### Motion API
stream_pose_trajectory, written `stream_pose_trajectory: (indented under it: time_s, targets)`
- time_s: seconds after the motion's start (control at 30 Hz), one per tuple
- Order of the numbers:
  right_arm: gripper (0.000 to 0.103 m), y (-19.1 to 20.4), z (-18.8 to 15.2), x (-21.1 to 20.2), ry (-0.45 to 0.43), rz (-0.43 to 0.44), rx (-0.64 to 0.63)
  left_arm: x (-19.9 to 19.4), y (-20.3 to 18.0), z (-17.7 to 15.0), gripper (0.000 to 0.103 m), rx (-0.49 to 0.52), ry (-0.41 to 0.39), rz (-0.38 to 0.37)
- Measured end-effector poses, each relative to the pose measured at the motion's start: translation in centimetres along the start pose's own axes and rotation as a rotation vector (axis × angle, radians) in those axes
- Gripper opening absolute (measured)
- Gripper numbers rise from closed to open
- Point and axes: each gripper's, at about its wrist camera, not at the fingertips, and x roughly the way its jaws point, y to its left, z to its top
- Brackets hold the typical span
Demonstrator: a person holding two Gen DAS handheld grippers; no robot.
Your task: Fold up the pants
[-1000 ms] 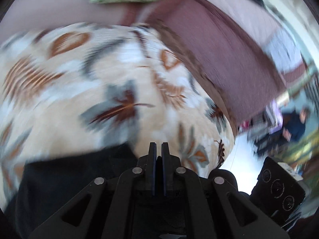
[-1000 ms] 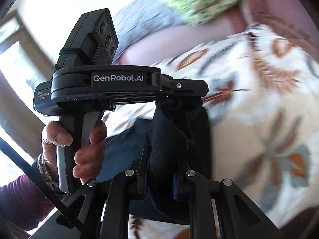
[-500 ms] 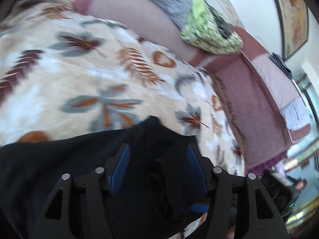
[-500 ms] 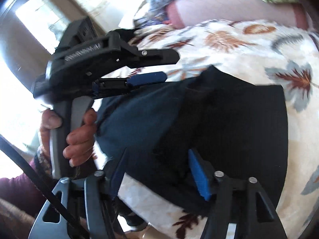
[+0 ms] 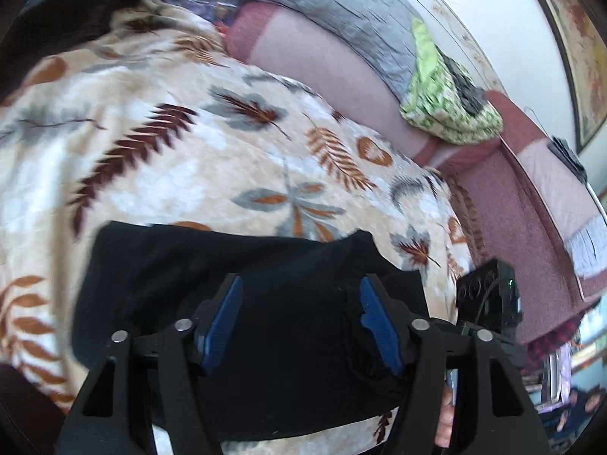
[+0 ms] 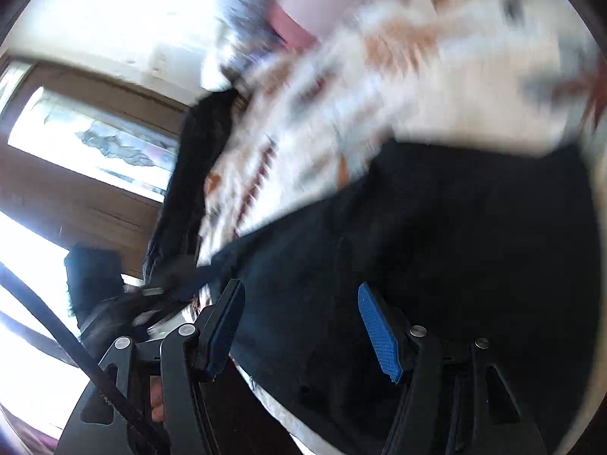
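Observation:
The black pants (image 5: 227, 276) lie folded in a flat rectangle on the leaf-patterned blanket (image 5: 189, 159). My left gripper (image 5: 297, 303) is open above the pants' near edge, its blue pads apart and holding nothing. In the right wrist view, which is blurred, the pants (image 6: 455, 235) fill the lower right. My right gripper (image 6: 299, 311) is open over them and empty. The right gripper's body also shows in the left wrist view (image 5: 489, 303) at the pants' right end.
A second dark garment (image 5: 68, 11) lies at the blanket's far left end. A grey pillow (image 5: 334, 11) and a green patterned cushion (image 5: 451, 110) rest against the maroon sofa back (image 5: 504, 174). A window (image 6: 95, 144) is to the left.
Both grippers were shut on the pants a second ago, then opened and let go. The pants now lie flat on the blanket and both grippers have pulled back slightly.

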Motion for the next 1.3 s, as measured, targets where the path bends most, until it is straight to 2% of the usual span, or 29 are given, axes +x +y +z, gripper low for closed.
stream_pose_trajectory:
  time_s: [0.07, 0.17, 0.27, 0.4, 0.6, 0.77, 0.93, 1.07, 1.13, 1.3]
  targets:
    - [0.065, -0.2, -0.5, 0.0, -0.028, 0.032, 0.021, -0.9, 0.6, 0.1, 0.067, -0.025, -0.012, 0.01]
    - [0.066, 1.1, -1.3, -2.0, -0.092, 0.005, -0.05, -1.6, 0.7, 0.0, 0.068, -0.03, -0.023, 0.024]
    - [0.067, 1.8, -3.1, -5.7, -0.184, -0.08, -0.095, -1.3, -0.6, 0.0, 0.069, -0.002, -0.023, 0.011]
    - [0.068, 1.4, -5.4, -9.1, -0.303, -0.214, -0.075, 0.9, -2.9, -0.4, 0.07, 0.043, 0.014, -0.021]
    - [0.068, 0.6, -8.6, -12.0, -0.348, -0.351, -0.078, 3.9, -6.2, -2.1, 0.07, 0.105, 0.106, -0.07]
    - [0.068, 0.6, -10.3, -13.3, -0.394, -0.39, -0.09, 4.6, -8.1, -3.4, 0.07, 0.172, 0.15, -0.063]
    - [0.069, 1.3, -10.8, -13.2, -0.405, -0.424, -0.135, 3.6, -8.8, -4.0, 0.07, 0.16, 0.112, -0.055]
    - [0.071, 2.2, -10.9, -14.7, -0.478, -0.443, -0.169, 2.6, -9.0, -4.3, 0.07, 0.169, 0.088, -0.03]
    - [0.077, 2.6, -11.1, -15.3, -0.52, -0.454, -0.183, 2.1, -9.1, -4.4, 0.07, 0.171, 0.076, -0.016]
    - [0.077, 3.2, -11.9, -16.2, -0.541, -0.453, -0.202, 1.0, -9.7, -5.2, 0.071, 0.176, 0.056, -0.006]
